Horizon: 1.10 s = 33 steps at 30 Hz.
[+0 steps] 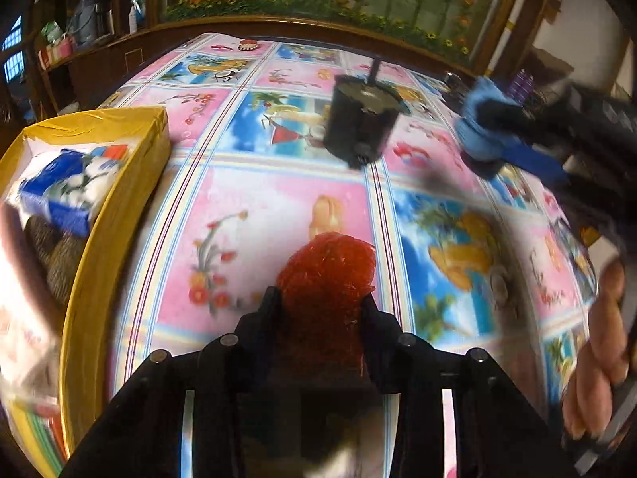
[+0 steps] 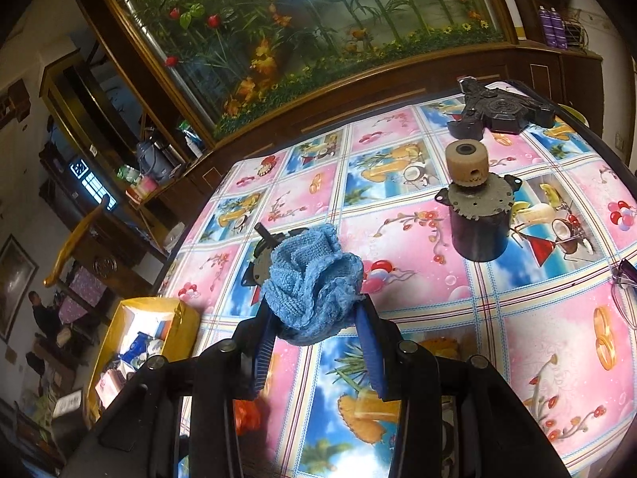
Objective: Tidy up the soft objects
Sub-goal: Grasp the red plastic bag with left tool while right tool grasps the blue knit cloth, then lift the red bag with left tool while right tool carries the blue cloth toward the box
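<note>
In the left wrist view my left gripper (image 1: 320, 294) is shut on a red mesh scrubber (image 1: 328, 271), held just above the patterned tablecloth (image 1: 258, 199). A yellow box (image 1: 119, 207) with soft items inside stands close by on the left. In the right wrist view my right gripper (image 2: 314, 306) is shut on a crumpled blue knitted cloth (image 2: 310, 279) above the table. The same blue cloth (image 1: 475, 135) shows blurred at the far right of the left wrist view. The yellow box (image 2: 185, 318) lies to the lower left of the right gripper. The red scrubber (image 2: 247, 414) peeks out below the right gripper.
A black motor (image 1: 360, 119) stands mid-table. A second motor with a beige gear (image 2: 477, 215) and a flat black part (image 2: 501, 107) sit toward the far right. Glasses (image 2: 625, 279) lie at the right edge. A hand (image 1: 601, 338) shows at the right.
</note>
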Available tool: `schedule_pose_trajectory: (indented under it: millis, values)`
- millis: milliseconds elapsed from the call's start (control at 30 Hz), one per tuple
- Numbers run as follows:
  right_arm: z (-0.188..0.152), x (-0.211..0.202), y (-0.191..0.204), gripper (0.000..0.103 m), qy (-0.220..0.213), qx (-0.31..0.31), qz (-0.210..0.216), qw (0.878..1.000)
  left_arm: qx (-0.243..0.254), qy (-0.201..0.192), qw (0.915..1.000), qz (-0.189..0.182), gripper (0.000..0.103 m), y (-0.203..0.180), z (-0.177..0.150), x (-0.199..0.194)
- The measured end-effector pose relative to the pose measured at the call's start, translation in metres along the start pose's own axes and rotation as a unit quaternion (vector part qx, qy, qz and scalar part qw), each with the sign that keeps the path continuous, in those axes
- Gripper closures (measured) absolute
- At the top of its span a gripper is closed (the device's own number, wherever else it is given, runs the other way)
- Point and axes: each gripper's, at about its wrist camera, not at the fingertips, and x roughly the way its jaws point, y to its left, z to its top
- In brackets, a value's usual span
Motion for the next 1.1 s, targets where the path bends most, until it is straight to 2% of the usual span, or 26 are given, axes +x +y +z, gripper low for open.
schedule_pose_trajectory:
  millis: [133, 267, 567, 800, 1100]
  values:
    - [-0.008, 0.004, 0.008, 0.061, 0.006, -0.015, -0.007, 1.0, 0.023, -0.011, 0.9996, 0.01, 0.066, -0.004, -0.016, -0.01]
    - [-0.024, 0.004, 0.01, 0.061, 0.027, -0.014, 0.006, 1.0, 0.027, -0.012, 0.9995, 0.01, 0.066, -0.003, -0.019, -0.011]
    - [-0.073, -0.008, 0.002, 0.06, 0.053, -0.033, -0.014, 0.998, 0.029, -0.017, 0.9994, 0.009, 0.066, -0.004, -0.019, -0.011]
    - [-0.08, -0.005, 0.005, 0.061, 0.056, -0.054, -0.028, 0.997, 0.03, -0.018, 0.9993, 0.012, 0.065, -0.005, -0.019, -0.011]
    - [-0.079, 0.0, 0.006, 0.061, 0.061, -0.056, -0.039, 0.996, 0.054, -0.018, 0.9977, 0.037, 0.064, -0.013, -0.019, -0.008]
